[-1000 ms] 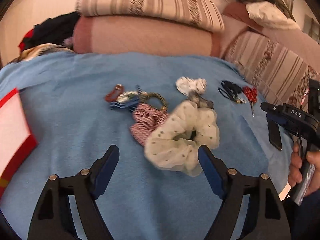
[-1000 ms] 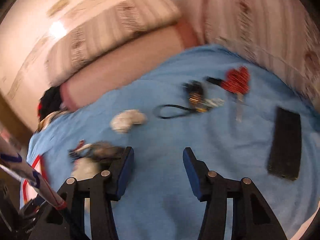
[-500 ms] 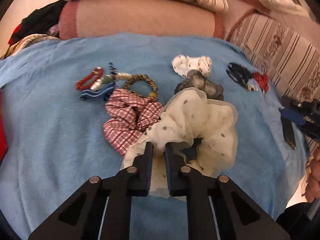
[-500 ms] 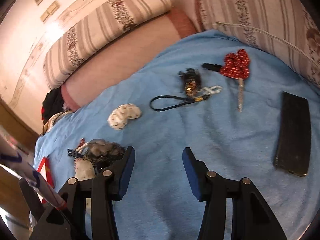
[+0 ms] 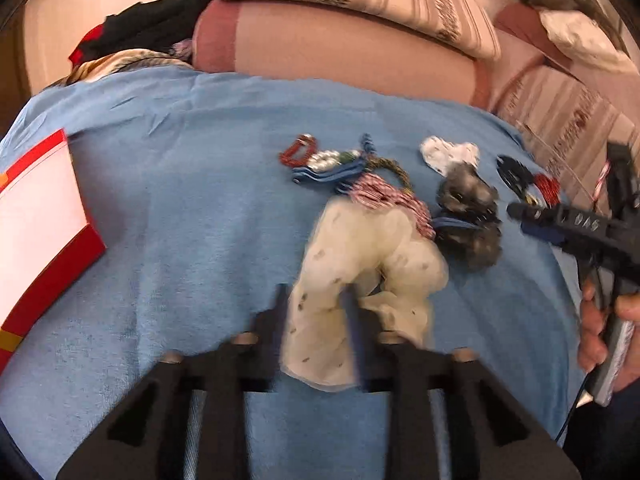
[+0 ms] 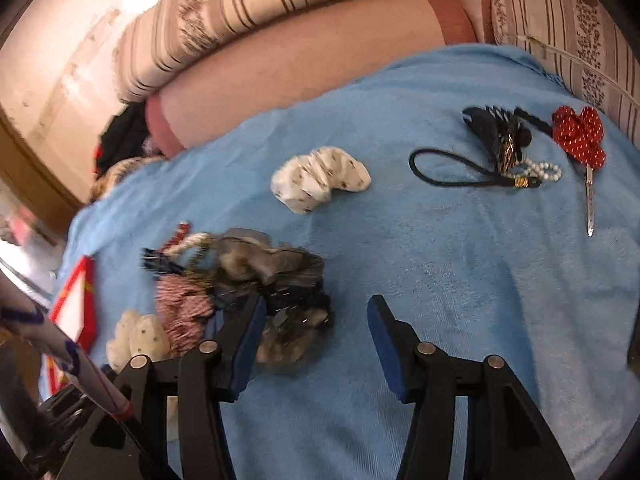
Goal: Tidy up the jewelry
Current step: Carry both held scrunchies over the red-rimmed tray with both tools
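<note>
Surface: blue terry blanket (image 6: 460, 248).
Left claw (image 5: 316, 312): clamped on cream dotted chiffon scrunchie (image 5: 360, 264).
Right claw (image 6: 316, 340): spread wide, grey fluffy scrunchie (image 6: 280, 280) beside its left finger.

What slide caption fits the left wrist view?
Left tool grips a cream dotted scrunchie above a blue blanket strewn with hair accessories.

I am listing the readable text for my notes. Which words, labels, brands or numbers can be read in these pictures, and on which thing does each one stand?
"DAS", seen upside down and blurred in the left wrist view: on the black body of the right gripper.
Red and white box: no text visible.
Nothing else in either view carries readable text.
</note>
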Tool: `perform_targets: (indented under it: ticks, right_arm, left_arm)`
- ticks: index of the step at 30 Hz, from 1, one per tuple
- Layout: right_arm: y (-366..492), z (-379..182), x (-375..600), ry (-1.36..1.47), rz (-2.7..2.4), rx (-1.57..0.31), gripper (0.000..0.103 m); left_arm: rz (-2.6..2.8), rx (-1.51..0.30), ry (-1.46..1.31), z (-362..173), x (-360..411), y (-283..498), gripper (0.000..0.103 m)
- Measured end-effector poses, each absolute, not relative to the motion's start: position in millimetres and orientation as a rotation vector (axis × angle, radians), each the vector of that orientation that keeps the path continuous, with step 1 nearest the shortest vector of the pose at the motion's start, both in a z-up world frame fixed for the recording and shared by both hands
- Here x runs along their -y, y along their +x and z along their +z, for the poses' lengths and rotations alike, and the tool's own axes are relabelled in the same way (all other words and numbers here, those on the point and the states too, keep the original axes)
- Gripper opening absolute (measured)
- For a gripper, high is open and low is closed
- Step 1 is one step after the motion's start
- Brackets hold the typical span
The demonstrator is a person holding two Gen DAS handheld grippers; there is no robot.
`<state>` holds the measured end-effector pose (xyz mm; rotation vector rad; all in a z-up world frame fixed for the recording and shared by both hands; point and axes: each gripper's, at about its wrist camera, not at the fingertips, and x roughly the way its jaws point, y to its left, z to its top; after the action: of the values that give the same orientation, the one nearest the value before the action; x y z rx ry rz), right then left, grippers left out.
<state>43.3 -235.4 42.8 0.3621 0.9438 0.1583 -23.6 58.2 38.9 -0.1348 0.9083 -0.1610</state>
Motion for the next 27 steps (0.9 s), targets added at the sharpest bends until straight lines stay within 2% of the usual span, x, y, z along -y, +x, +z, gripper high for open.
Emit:
perform_targets:
  ticks: [1, 3, 4, 6, 7, 14, 19, 24, 25, 27]
  right_arm:
    - [49, 36, 230, 0.356, 0.168, -0.959, 0.061]
    - [58, 24, 219, 0.316, 0.155, -0.987, 0.061]
    - [62, 17, 213, 0.31, 0.164, -0.998, 0.052]
    - [68, 10, 209, 0.302, 0.155, -1.032, 0.02]
    - [65, 12, 211, 0.33, 0.148, -1.023, 0.016]
    - [16, 62, 243, 0.396, 0.128, -0.886, 0.014]
    - [-11, 73, 233, 0.391, 0.281, -0.902, 0.014]
    - [-17, 61, 200, 0.321, 0.373, -0.968, 0.014]
    - [-19, 60, 197, 0.303, 0.382, -0.966, 0.014]
    - [-19, 61, 189, 0.267, 0.394, -0.947, 0.014]
  left_arm:
    - [-0.155, -0.9, -0.135, 38, -60, -22, 0.052]
    - [-0.158, -0.893, -0.142, 38, -62, -17, 0.057]
    - [-0.172, -0.9, -0.145, 37, -62, -13, 0.063]
    - [-0.171, -0.906, -0.136, 33, -60, -9, 0.066]
    - [-0.171, -0.914, -0.124, 30, -59, -7, 0.066]
    - [-0.19, -0.948, -0.129, 21, -55, 0, 0.066]
    - [-0.189, -0.977, -0.147, 10, -52, 5, 0.065]
    - [-0.166, -0.976, -0.084, 3, -43, 9, 0.028]
    - [-0.163, -0.976, -0.073, 2, -42, 9, 0.016]
    - [-0.167, -0.966, -0.086, 3, -43, 7, 0.012]
